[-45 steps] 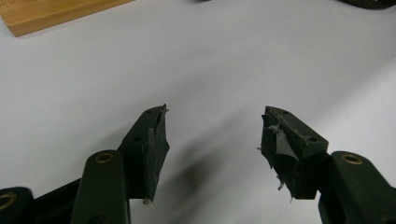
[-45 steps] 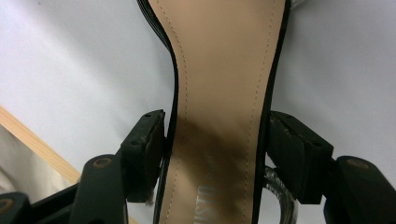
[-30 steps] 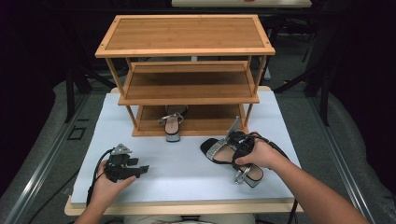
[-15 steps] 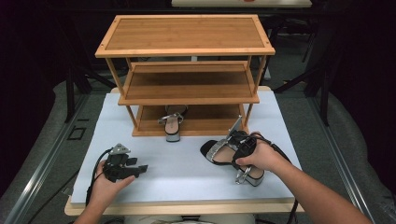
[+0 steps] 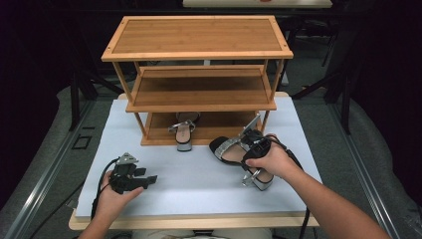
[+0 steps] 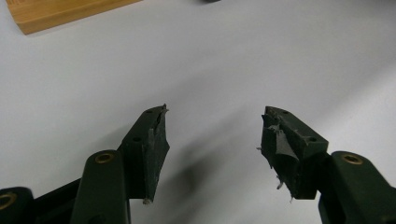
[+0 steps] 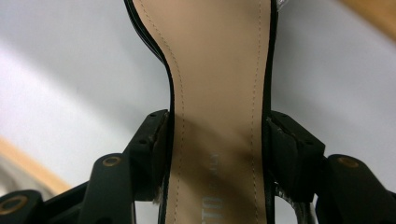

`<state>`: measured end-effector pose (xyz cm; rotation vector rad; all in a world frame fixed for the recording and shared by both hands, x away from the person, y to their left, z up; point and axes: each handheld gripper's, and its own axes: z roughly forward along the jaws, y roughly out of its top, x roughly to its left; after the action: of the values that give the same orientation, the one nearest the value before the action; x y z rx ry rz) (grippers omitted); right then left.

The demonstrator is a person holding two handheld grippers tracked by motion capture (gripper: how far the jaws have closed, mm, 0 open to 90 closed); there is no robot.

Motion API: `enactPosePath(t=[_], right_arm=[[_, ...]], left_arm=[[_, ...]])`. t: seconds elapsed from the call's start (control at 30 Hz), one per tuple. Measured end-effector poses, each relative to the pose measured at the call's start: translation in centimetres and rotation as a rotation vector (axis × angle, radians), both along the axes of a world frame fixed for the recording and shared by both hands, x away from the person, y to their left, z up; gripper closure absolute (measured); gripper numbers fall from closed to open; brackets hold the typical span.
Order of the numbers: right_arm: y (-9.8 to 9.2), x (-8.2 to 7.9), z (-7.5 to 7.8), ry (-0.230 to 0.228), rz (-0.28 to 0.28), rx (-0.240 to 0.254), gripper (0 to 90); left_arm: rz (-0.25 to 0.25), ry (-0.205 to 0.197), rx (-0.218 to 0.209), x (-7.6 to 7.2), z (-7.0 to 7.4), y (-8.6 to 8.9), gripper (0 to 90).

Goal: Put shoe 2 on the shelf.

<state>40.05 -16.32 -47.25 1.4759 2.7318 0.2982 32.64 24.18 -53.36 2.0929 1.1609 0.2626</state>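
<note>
Overhead, from the high view, I had the right tongs [image 5: 247, 145] down on a black heeled sandal [image 5: 234, 152] that lay on the white counter [image 5: 199, 179], just in front of the wooden shoe rack [image 5: 199, 84] and toward its right end. The sandal's toe pointed left and its silver heel [image 5: 256, 179] stuck out toward me, below my right hand [image 5: 271, 160]. A second sandal [image 5: 183, 134] of the same kind sat on the rack's bottom shelf with its toe hanging over the front edge, well apart from the first. My left tongs [image 5: 149, 178] rested low over the counter at the near left, pointing right, with nothing around them.

Along the left gripper view, the left tongs [image 6: 212, 135] stood wide apart over bare white counter [image 6: 233, 56], their worn pads [image 6: 156, 140] holding nothing; a corner of the wooden rack [image 6: 51, 11] showed at the top left.

Along the right gripper view, the right tongs [image 7: 217, 140] were clamped on the sandal [image 7: 217, 93] across the narrow waist of its tan insole, one pad against each black edge. The insole ran straight away from the camera, with white counter [image 7: 70, 70] on both sides of it.
</note>
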Motion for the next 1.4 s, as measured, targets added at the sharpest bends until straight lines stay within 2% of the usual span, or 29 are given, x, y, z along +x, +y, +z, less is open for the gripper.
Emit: enactPosePath(t=[0.07, 0.1, 0.13, 0.17, 0.2, 0.43, 0.47, 0.5, 0.53, 0.6, 0.63, 0.67, 0.7, 0.77, 0.8, 0.83, 0.87, 0.93, 0.97, 1.1, 1.13, 1.17, 1.2, 1.23, 1.27, 1.33, 1.4], right_arm=[[0.4, 0.5, 0.0, -0.026, -0.044, -0.011, 42.0], [0.3, 1.0, -0.1, 0.0, -0.034, 0.047, 42.0], [0.7, 1.1, -0.2, -0.047, -0.054, 0.0, 42.0], [0.8, 1.6, -0.3, -0.01, -0.051, 0.06, 42.0], [1.3, 1.8, -0.6, -0.051, -0.072, 0.02, 42.0], [3.2, 4.1, -1.8, -0.061, -0.118, 0.006, 42.0], [3.1, 4.4, -2.0, -0.041, -0.119, 0.026, 42.0], [3.2, 4.7, -2.1, -0.043, -0.132, 0.008, 42.1], [3.1, 4.8, -2.3, -0.045, -0.136, 0.022, 42.0], [3.1, 5.1, -2.5, -0.03, -0.156, 0.015, 41.7], [3.0, 5.2, -2.5, 0.01, -0.159, 0.04, 41.5], [2.9, 5.2, -2.6, 0.018, -0.161, 0.066, 41.2], [2.9, 5.1, -2.5, 0.016, -0.148, 0.064, 40.7], [2.8, 4.9, -2.3, 0.007, -0.147, 0.076, 39.5], [3.0, 4.7, -2.2, -0.044, -0.151, 0.042, 38.6], [2.7, 4.6, -1.7, -0.032, -0.135, 0.085, 38.4], [2.8, 4.3, -1.4, -0.077, -0.155, 0.067, 38.0], [2.2, 3.6, 0.1, -0.085, -0.146, 0.129, 37.1], [1.8, 3.2, 0.6, -0.124, -0.132, 0.166, 37.0], [-0.5, 0.7, 2.6, -0.16, -0.069, 0.202, 38.7], [-1.0, 0.0, 2.8, -0.178, -0.059, 0.193, 39.2], [-1.8, -0.8, 3.0, -0.21, -0.03, 0.189, 39.4], [-2.1, -1.4, 3.1, -0.204, -0.026, 0.192, 39.7], [-2.6, -1.9, 2.9, -0.204, -0.002, 0.205, 39.6], [-2.9, -2.5, 2.6, -0.196, 0.021, 0.199, 39.0], [-3.3, -3.6, 1.6, -0.216, 0.079, 0.172, 37.9], [-3.5, -3.9, 0.5, -0.208, 0.098, 0.162, 36.8]], left_arm=[[0.0, 0.001, -0.001, 0.0, -0.1, 0.0, 40.5], [0.0, 0.001, -0.001, 0.0, -0.1, 0.0, 40.5], [0.001, 0.001, -0.003, 0.0, -0.1, 0.0, 40.5], [0.002, 0.002, -0.005, 0.0, -0.1, 0.0, 40.5], [0.001, 0.006, -0.005, 0.1, -0.1, 0.0, 40.5], [0.002, 0.008, -0.004, 0.2, -0.2, 0.0, 40.5], [0.003, 0.009, -0.005, 0.2, -0.2, 0.1, 40.5], [0.005, 0.01, -0.007, 0.1, -0.3, 0.1, 40.5], [0.004, 0.011, -0.004, 0.1, -0.3, 0.1, 40.5], [0.004, 0.012, -0.005, 0.1, -0.3, 0.1, 40.5], [0.003, 0.013, -0.003, 0.1, -0.3, 0.1, 40.5], [-0.001, 0.011, -0.001, 0.2, -0.3, 0.0, 40.5], [-0.004, 0.009, 0.0, 0.2, -0.3, 0.0, 40.5], [-0.001, 0.01, -0.001, 0.1, -0.3, 0.0, 40.3], [-0.004, 0.01, 0.0, 0.1, -0.3, 0.0, 40.3], [-0.007, 0.009, 0.002, 0.2, -0.3, 0.0, 40.3], [-0.006, 0.01, 0.001, 0.2, -0.4, 0.0, 40.3], [-0.006, 0.01, 0.001, 0.1, -0.4, 0.0, 40.3], [-0.003, 0.011, -0.001, 0.1, -0.3, 0.0, 40.3], [0.006, 0.011, -0.004, 0.1, -0.3, 0.2, 40.3], [0.004, 0.012, -0.003, 0.1, -0.3, 0.2, 40.2], [0.006, 0.01, -0.005, 0.1, -0.3, 0.1, 40.2], [0.007, 0.011, -0.003, 0.1, -0.3, 0.0, 40.2], [0.003, 0.013, -0.003, 0.1, -0.3, 0.0, 40.2], [0.002, 0.011, -0.001, 0.1, -0.3, -0.1, 40.2], [-0.002, 0.011, 0.001, 0.1, -0.4, -0.3, 40.0], [-0.004, 0.012, 0.003, 0.1, -0.4, -0.4, 40.0]])
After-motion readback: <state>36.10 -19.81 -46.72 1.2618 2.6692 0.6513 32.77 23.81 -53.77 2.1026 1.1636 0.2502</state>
